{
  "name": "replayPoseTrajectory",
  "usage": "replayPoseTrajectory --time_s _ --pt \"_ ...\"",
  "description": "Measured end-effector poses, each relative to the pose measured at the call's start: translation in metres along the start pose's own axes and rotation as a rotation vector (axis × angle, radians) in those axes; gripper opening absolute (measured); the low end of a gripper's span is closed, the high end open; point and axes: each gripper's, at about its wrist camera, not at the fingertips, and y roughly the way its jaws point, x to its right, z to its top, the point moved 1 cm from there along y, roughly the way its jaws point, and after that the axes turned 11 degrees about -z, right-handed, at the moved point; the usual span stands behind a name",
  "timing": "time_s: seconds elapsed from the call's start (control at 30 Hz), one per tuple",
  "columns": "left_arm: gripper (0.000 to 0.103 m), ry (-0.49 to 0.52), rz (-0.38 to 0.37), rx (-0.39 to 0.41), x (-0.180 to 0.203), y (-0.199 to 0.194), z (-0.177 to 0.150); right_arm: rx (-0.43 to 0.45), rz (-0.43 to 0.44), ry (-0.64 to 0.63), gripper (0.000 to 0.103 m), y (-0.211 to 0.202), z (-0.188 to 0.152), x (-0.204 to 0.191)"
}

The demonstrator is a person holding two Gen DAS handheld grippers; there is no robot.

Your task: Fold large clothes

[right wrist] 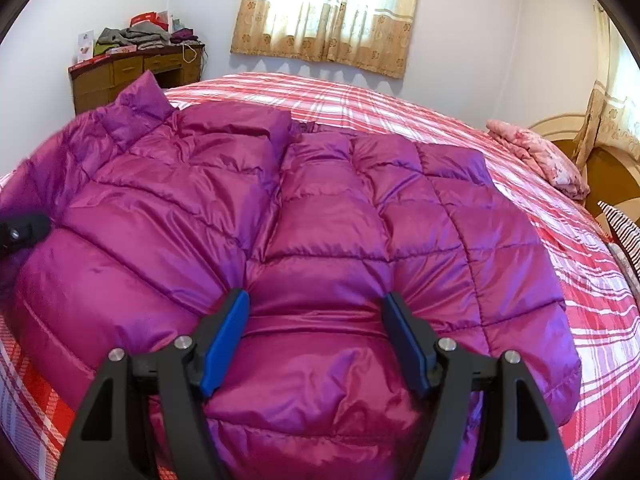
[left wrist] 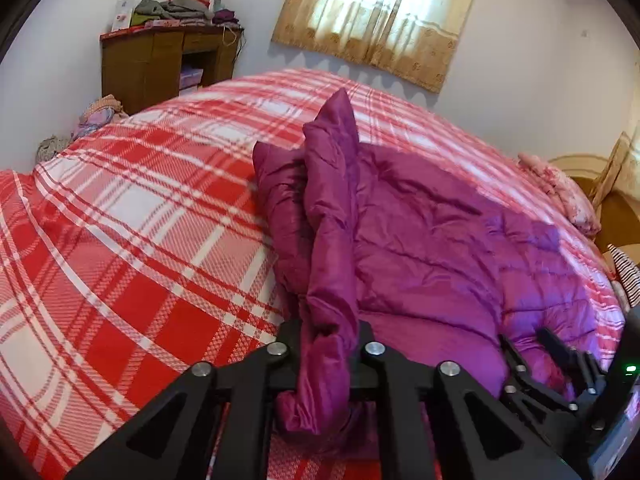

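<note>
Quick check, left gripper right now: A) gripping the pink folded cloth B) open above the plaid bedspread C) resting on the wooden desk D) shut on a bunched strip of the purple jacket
D: in the left wrist view the left gripper is clamped on a bunched strip of the purple jacket, which runs up between its fingers.

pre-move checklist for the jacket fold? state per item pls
1. Left gripper shut on sleeve: ok.
2. Right gripper open, jacket bulging between its jaws; pads pressing: cannot tell.
3. Jacket body flat on the bed: ok, puffy but spread out.
4. Fold path across jacket body free of other things: ok.
5. Far sleeve tucked in: cannot tell.
</note>
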Motion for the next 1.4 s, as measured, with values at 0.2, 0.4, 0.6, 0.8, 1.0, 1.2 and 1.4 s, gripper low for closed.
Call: replayPoseTrajectory --time_s 0.2,0.4,0.6,0.8,1.0,1.2,1.4 --pt "0.006 0.0 -0.054 0.045 -0.002 -0.03 0.003 0.001 -0.038 -0.026 0.072 -0.005 0.0 -0.009" --pt "0.005 0.02 -0.025 0.082 -0.007 -0.055 0.007 0.006 -0.002 -0.036 0.072 -0.02 0.0 -0.023" --pt "0.005 0.143 0.042 0.161 0.006 -0.091 0.026 0.059 0.127 0.109 0.073 -0.053 0.006 0.027" --pt "0.005 0.346 0.04 0.22 0.083 -0.102 0.034 0.068 -0.023 0.28 0.08 -0.044 -0.004 0.138" --pt "0.005 0.596 -0.021 0.202 0.189 -0.077 0.014 -0.029 -0.152 0.478 0.08 -0.011 -0.048 0.235" --pt "0.005 0.82 -0.03 0.072 0.263 -0.003 -0.044 -0.076 -0.162 0.5 0.08 0.009 -0.059 0.252" --pt "0.01 1.02 -0.001 -0.023 0.294 0.034 -0.1 -0.137 -0.121 0.555 0.08 0.02 -0.076 0.263"
